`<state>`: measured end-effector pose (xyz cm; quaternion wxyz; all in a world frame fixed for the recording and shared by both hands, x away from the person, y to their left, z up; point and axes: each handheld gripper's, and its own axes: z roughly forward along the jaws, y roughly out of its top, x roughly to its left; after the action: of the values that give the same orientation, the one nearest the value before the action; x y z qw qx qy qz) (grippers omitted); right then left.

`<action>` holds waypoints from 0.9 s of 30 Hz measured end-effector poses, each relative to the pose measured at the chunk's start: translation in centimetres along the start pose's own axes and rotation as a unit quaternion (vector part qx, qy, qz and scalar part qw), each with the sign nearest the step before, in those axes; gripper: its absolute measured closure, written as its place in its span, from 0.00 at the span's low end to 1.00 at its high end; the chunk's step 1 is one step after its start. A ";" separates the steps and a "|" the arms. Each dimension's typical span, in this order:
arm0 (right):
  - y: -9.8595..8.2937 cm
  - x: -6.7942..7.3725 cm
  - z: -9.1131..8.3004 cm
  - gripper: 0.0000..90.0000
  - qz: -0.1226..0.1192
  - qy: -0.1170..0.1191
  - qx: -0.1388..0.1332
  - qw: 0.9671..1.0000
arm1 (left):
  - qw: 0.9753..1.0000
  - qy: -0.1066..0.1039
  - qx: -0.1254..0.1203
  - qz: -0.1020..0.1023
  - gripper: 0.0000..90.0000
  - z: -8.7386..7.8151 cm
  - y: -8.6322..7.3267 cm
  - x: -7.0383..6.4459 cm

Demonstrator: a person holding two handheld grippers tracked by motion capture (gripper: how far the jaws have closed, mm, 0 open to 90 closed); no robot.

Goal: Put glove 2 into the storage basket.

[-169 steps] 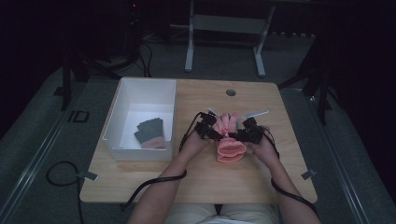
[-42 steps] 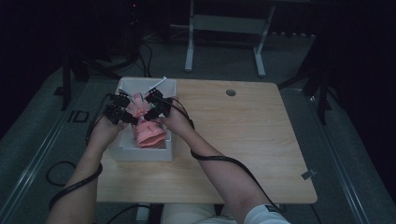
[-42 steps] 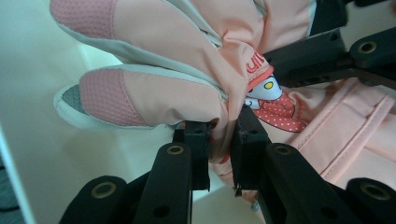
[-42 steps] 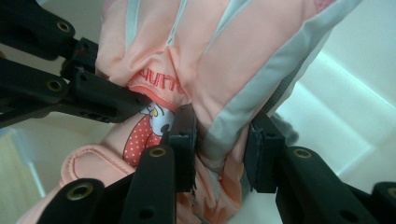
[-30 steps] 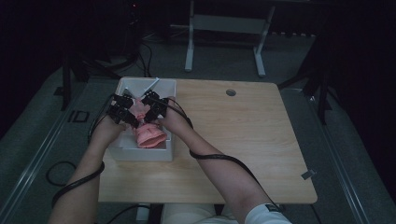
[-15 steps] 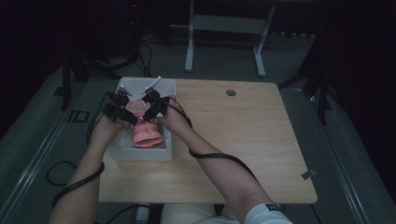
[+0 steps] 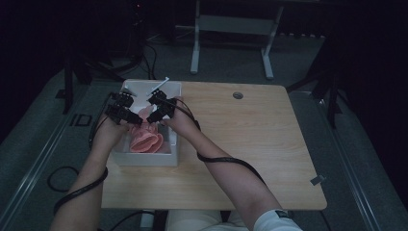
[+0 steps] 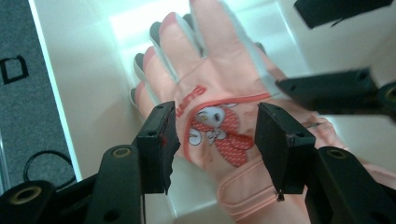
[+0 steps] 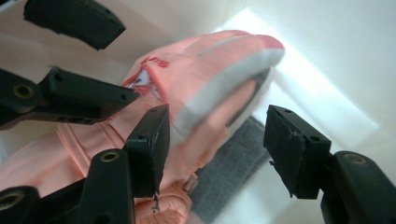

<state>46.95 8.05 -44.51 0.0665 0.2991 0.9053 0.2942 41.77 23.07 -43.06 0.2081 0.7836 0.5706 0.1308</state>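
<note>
- The pink gloves (image 7: 146, 140), which a few seconds ago were gathered at the middle of the desk (image 7: 250, 144), are now seen inside the white box (image 7: 144, 159) at the desk's left end.
- Over the last second the bundle has been lowered from rim height to the bottom of the box, where it now appears to be resting.
- In the left gripper view the left gripper (image 8: 215, 135) is spread wide, with a pink glove (image 8: 219, 93) bearing a cartoon print lying below and between its jaws, untouched by either pad.
- In the right gripper view the right gripper (image 9: 217, 149) is likewise held open; a grey-edged part of a glove (image 9: 219, 88) lies between its jaws, and no contact can be made out, though the picture is blurred there.
- A dark grey item (image 9: 229, 163) is seen under the pink fabric on the box floor.
- From this, release is judged to have been made: the placing of the gloves into the box looks essentially finished, and only the withdrawal of both grippers from the box is thought to remain.
- Snagging of loose fabric on a jaw during lifting would be the one risk.
</note>
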 end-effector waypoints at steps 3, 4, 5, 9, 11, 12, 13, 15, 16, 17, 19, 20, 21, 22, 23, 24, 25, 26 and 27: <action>-0.1 -0.6 -1.2 0.42 0.009 0.013 -0.019 1.000 | 1.000 -0.002 -0.018 -0.002 0.52 -0.6 -0.1 -0.2; -0.2 -1.0 -1.9 0.41 0.014 0.016 -0.028 0.999 | 1.000 -0.003 -0.020 0.000 0.52 -0.7 -0.2 -0.3; -0.3 -1.2 -2.3 0.40 0.016 0.019 -0.034 0.999 | 1.000 -0.005 -0.027 -0.002 0.52 -0.9 -0.2 -0.4; -1.0 -2.1 -4.4 0.32 0.018 0.039 -0.061 0.997 | 0.999 -0.018 -0.049 0.000 0.52 -1.6 -0.4 -1.1; -1.5 -2.6 -5.8 0.28 0.019 0.054 -0.078 0.995 | 0.998 -0.029 -0.061 0.001 0.49 -2.0 -0.5 -1.7; -1.9 -2.9 -6.6 0.24 0.016 0.064 -0.087 0.994 | 0.997 -0.033 -0.065 0.004 0.48 -2.1 -0.5 -1.9; -2.1 -3.0 -7.0 0.22 0.015 0.067 -0.091 0.993 | 0.997 -0.037 -0.070 0.008 0.47 -2.3 -0.5 -2.3; -2.6 -3.3 -8.1 0.22 0.010 0.069 -0.100 0.993 | 0.996 -0.044 -0.080 0.016 0.42 -2.5 -0.5 -3.1; -3.0 -3.4 -8.6 0.22 0.008 0.066 -0.104 0.992 | 0.995 -0.052 -0.084 0.018 0.39 -2.7 -0.4 -3.5; -3.3 -3.5 -9.1 0.22 0.004 0.062 -0.106 0.992 | 0.994 -0.060 -0.089 0.018 0.37 -2.8 -0.3 -3.9; -3.9 -3.9 -9.8 0.21 -0.003 0.061 -0.108 0.992 | 0.992 -0.079 -0.099 0.026 0.30 -3.0 -0.2 -4.6; -4.3 -4.2 -10.4 0.21 -0.003 0.061 -0.110 0.992 | 0.991 -0.086 -0.103 0.028 0.27 -3.1 -0.1 -4.8; -4.6 -4.4 -10.6 0.21 -0.003 0.060 -0.112 0.992 | 0.989 -0.097 -0.109 0.037 0.25 -3.3 0.0 -5.3; -5.1 -4.7 -11.1 0.21 -0.002 0.059 -0.112 0.992 | 0.987 -0.105 -0.114 0.042 0.21 -3.4 0.1 -5.6; -5.4 -4.9 -11.3 0.21 0.000 0.058 -0.112 0.992 | 0.985 -0.110 -0.120 0.050 0.17 -3.6 0.2 -6.2; -5.9 -5.2 -11.7 0.21 0.000 0.055 -0.113 0.992 | 0.984 -0.114 -0.128 0.054 0.16 -3.8 0.3 -6.7; -6.3 -5.5 -12.0 0.21 -0.001 0.051 -0.112 0.992 | 0.983 -0.118 -0.132 0.059 0.15 -3.9 0.5 -7.2; -6.7 -5.8 -12.3 0.21 -0.002 0.049 -0.111 0.993 | 0.982 -0.120 -0.132 0.064 0.10 -3.9 0.6 -7.6; -7.0 -6.0 -12.5 0.21 -0.001 0.048 -0.112 0.993 | 0.980 -0.126 -0.135 0.072 0.07 -3.9 0.8 -8.3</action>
<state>44.57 -6.13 -38.66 0.0565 0.2746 0.8691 0.4075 38.06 15.66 -38.97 0.3720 0.7976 0.4589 0.1217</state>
